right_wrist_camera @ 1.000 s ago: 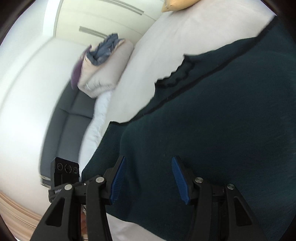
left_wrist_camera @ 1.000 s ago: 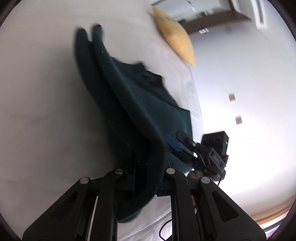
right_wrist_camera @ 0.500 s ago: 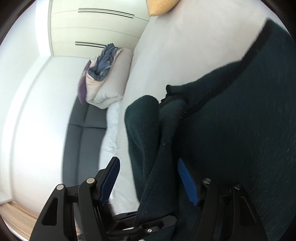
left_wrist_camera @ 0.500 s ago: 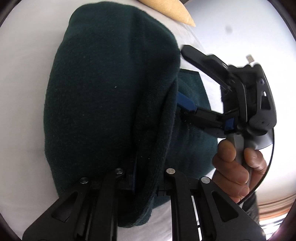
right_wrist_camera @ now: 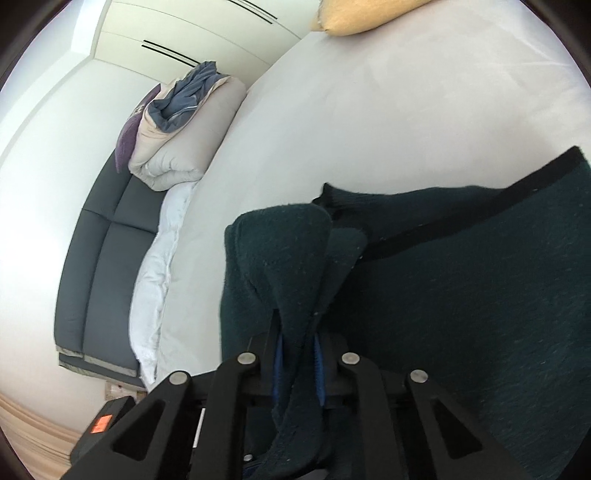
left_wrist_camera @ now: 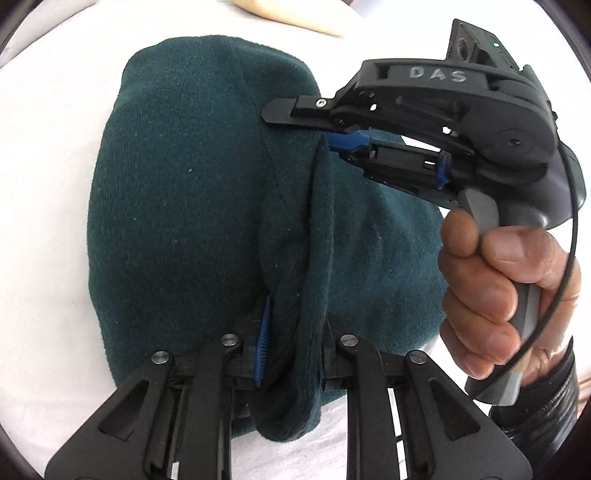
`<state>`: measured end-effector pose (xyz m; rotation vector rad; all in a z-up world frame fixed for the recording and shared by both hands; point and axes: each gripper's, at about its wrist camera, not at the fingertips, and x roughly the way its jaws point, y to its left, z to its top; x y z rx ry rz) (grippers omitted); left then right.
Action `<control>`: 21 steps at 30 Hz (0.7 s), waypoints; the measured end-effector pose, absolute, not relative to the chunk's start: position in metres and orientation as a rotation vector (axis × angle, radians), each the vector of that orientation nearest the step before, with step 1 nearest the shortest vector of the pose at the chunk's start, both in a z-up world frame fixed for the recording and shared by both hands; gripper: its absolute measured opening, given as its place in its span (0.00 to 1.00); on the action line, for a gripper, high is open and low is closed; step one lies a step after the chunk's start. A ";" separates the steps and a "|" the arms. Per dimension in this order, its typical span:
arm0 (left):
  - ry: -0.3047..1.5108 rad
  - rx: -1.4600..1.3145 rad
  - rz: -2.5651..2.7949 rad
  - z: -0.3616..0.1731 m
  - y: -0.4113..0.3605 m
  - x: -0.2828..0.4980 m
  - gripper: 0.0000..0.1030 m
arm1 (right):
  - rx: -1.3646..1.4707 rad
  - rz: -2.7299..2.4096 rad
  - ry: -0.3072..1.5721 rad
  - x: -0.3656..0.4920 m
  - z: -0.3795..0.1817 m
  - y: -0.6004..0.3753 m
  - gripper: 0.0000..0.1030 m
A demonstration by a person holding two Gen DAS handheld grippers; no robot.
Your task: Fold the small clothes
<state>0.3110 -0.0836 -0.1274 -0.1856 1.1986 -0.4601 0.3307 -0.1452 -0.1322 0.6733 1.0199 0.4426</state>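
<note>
Your left gripper [left_wrist_camera: 291, 343] sits at the bottom centre of the left wrist view, jaws narrow, with a thick fold of the dark green garment [left_wrist_camera: 184, 206] bunched between the blue pads [left_wrist_camera: 263, 339]. Those jaws have just been easing open a touch, yet the cloth is still pinched between them. The garment spreads up through the middle of that frame, a rounded doubled-over layer lying on the white bed [left_wrist_camera: 44, 184], with a seam running down toward the jaws.

Your right gripper [left_wrist_camera: 332, 142] comes in from the upper right of the same view, its handle wrapped in your right hand [left_wrist_camera: 495, 288] at the right edge, a black cable looping past the knuckles. Its tip bites the same raised fold higher up.

In the right wrist view the right gripper [right_wrist_camera: 298, 363] is at bottom centre, and its jaws have just been closing: they now stand narrow, clamped on a ridge of the green cloth [right_wrist_camera: 461, 295] that rises between the blue pads [right_wrist_camera: 319, 363]. The rest of it fills the lower right. A yellow pillow [right_wrist_camera: 362, 14] lies at the top edge; folded bedding [right_wrist_camera: 184, 129] rests on a grey sofa [right_wrist_camera: 107, 266] at the left.
</note>
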 end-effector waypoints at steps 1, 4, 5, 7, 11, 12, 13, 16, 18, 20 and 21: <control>1.200 -0.180 -0.470 -0.126 -0.085 0.309 0.18 | 0.672 0.436 1.014 0.330 -0.133 -0.146 0.14; 1.199 -0.192 -0.499 -0.121 -0.094 0.323 0.17 | 0.664 0.418 0.992 0.328 -0.131 -0.156 0.14; 1.196 -0.201 -0.506 -0.118 -0.098 0.322 0.17 | 0.658 0.420 0.986 0.327 -0.129 -0.163 0.14; 1.191 -0.212 -0.528 -0.112 -0.104 0.321 0.16 | 0.648 0.413 0.983 0.324 -0.124 -0.177 0.13; 1.183 -0.234 -0.593 -0.099 -0.127 0.317 0.15 | 0.647 0.399 0.977 0.317 -0.117 -0.211 0.13; 1.183 -0.232 -0.606 -0.096 -0.134 0.316 0.15 | 0.645 0.390 0.978 0.313 -0.117 -0.220 0.14; 1.181 -0.230 -0.613 -0.095 -0.141 0.315 0.15 | 0.642 0.382 0.978 0.313 -0.116 -0.226 0.13; 1.175 -0.225 -0.630 -0.091 -0.154 0.310 0.15 | 0.648 0.364 0.983 0.312 -0.117 -0.247 0.13; 1.175 -0.234 -0.642 -0.089 -0.166 0.313 0.15 | 0.657 0.353 0.989 0.311 -0.121 -0.262 0.13; 1.172 -0.232 -0.654 -0.092 -0.162 0.310 0.15 | 0.665 0.334 0.996 0.310 -0.125 -0.276 0.13; 1.171 -0.228 -0.659 -0.091 -0.166 0.310 0.15 | 0.676 0.328 1.001 0.310 -0.128 -0.284 0.13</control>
